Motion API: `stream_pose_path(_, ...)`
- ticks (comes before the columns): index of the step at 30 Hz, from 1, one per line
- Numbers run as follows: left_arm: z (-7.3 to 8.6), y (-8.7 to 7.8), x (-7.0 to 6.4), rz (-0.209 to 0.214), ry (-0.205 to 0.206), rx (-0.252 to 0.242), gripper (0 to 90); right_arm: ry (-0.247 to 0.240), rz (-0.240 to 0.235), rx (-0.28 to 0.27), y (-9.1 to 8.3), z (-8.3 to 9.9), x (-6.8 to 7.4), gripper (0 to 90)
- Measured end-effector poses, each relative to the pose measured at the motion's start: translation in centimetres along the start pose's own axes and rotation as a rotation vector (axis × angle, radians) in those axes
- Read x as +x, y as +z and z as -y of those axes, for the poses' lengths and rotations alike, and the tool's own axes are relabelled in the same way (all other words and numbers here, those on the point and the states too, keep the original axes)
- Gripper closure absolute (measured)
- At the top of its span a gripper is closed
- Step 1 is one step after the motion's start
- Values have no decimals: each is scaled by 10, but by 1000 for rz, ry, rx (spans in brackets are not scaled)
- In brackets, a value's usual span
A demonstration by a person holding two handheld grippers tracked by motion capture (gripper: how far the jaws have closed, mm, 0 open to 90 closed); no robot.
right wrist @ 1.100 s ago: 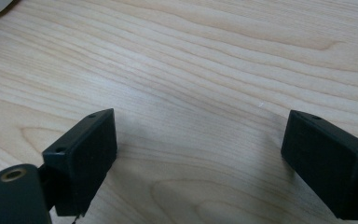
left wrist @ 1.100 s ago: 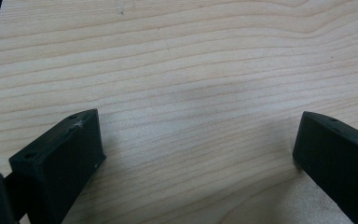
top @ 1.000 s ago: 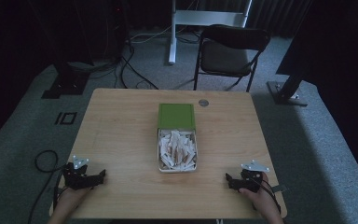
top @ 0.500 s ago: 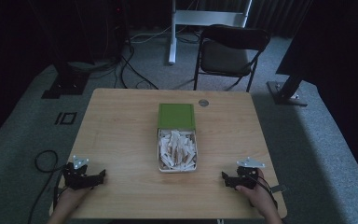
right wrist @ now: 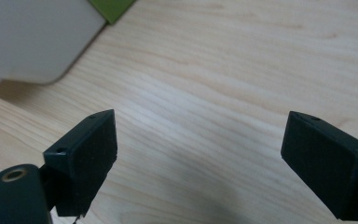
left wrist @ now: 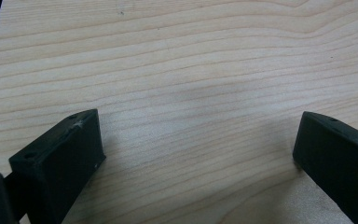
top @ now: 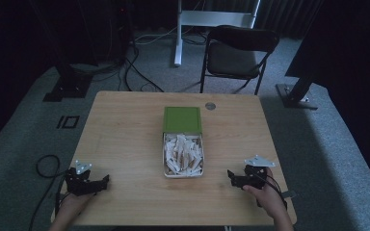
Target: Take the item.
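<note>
The left tongs (top: 107, 180) rest at the near left corner of the bench (top: 125, 125), held by the person's left hand (top: 72, 204). In the left gripper view the jaws stand wide apart, released, with bare wood grain between them; nothing is gripped.

The right tongs (top: 230, 175) sit near the front right part of the bench, held by the right hand (top: 265, 192). In the right gripper view the jaws are likewise spread wide and released, with bare bench surface between them.

The white box (top: 183, 155) lies at the middle of the bench, filled with pale strips (top: 183, 151); its green lid (top: 182, 119) lies open behind it. The right tongs point toward the box, near it but apart. The box corner (right wrist: 32, 42) appears ahead of the right jaws, untouched. The left tongs are well apart from the box.
</note>
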State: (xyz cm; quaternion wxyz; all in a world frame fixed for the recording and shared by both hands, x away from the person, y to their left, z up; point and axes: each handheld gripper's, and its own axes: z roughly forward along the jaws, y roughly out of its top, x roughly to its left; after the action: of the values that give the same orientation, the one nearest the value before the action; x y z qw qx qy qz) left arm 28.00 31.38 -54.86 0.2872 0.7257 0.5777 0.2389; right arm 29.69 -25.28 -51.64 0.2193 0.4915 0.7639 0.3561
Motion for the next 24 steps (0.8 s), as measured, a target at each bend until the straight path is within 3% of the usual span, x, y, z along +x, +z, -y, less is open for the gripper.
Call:
stream_pose_path(16,0,0,0,0,0,0,23,-28,-28,-74,-19,-29,13,106)
stream_pose_path(19,0,0,0,0,0,0,23,-25,-63,-101,-24,-37,20,106)
stream_pose_path(24,0,0,0,0,-2,-1,23,-42,-81,-120,-29,-46,29,106)
